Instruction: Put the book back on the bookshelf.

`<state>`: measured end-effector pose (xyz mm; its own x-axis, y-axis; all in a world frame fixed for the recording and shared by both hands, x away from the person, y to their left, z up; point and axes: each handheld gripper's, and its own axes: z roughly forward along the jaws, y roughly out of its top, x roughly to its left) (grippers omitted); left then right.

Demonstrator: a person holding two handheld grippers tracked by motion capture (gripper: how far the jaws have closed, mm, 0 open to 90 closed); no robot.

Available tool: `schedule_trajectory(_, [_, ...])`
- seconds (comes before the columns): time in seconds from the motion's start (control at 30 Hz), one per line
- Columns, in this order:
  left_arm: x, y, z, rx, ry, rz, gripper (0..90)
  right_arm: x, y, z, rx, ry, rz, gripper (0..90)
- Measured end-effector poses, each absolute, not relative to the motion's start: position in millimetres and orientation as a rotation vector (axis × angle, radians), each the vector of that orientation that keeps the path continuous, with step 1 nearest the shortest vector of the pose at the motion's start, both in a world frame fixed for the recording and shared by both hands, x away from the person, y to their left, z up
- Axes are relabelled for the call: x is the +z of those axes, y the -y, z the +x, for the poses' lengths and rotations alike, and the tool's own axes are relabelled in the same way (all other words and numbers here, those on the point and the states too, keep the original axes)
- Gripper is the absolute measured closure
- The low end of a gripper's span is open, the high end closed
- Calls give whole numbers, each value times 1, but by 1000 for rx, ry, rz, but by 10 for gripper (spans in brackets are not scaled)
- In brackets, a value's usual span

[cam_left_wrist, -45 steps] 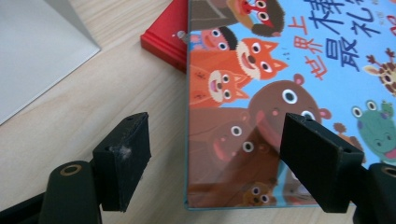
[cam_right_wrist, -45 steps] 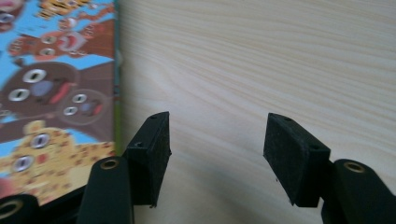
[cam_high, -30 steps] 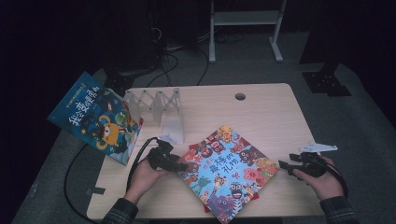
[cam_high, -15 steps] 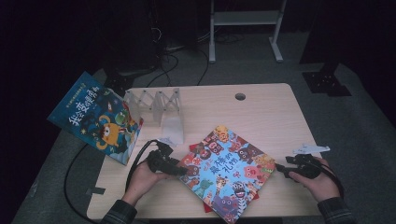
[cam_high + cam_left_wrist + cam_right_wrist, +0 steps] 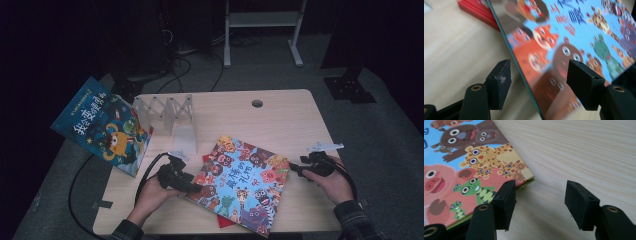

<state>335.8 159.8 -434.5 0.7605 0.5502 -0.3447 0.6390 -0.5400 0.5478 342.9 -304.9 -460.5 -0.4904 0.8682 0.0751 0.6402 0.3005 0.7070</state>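
Near the front edge of the worktop lies the animal picture book, turned diagonally: its long axis runs from the far left toward the near right, one corner pointing at the person. It rests partly on a red book. The left tool has just been widening; the cover's left edge stands between its pads, neither visibly pressing. The right tool, half open and empty, sits just beside the book's right corner.
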Motion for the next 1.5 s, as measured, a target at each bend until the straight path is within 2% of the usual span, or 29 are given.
schedule_trajectory(0.17, [-437,-152,344,-214,-877,2265,351,-461,302,352,978,-2252,1361,402])
schedule_trajectory(0.5, [-438,-146,336,-230,-847,2319,347,-460,295,369,954,-2249,1348,415])
schedule_trajectory(0.73, [-439,-147,329,-341,-809,2309,345,-462,286,379,942,-2264,1329,423])
schedule_trajectory(0.9, [-440,-148,333,-264,-851,2302,245,-462,284,374,929,-2301,1303,419])
schedule_trajectory(1.2, [-445,-145,360,-217,-930,2206,208,-461,284,364,958,-2331,1264,454])
schedule_trajectory(1.4, [-451,-137,363,-244,-909,2250,196,-467,274,362,893,-2458,1208,453])
schedule_trajectory(1.43, [-452,-136,362,-243,-903,2261,196,-468,271,360,873,-2463,1157,487])
schedule_trajectory(1.5, [-452,-135,361,-248,-899,2260,191,-466,267,359,839,-2481,1133,490])
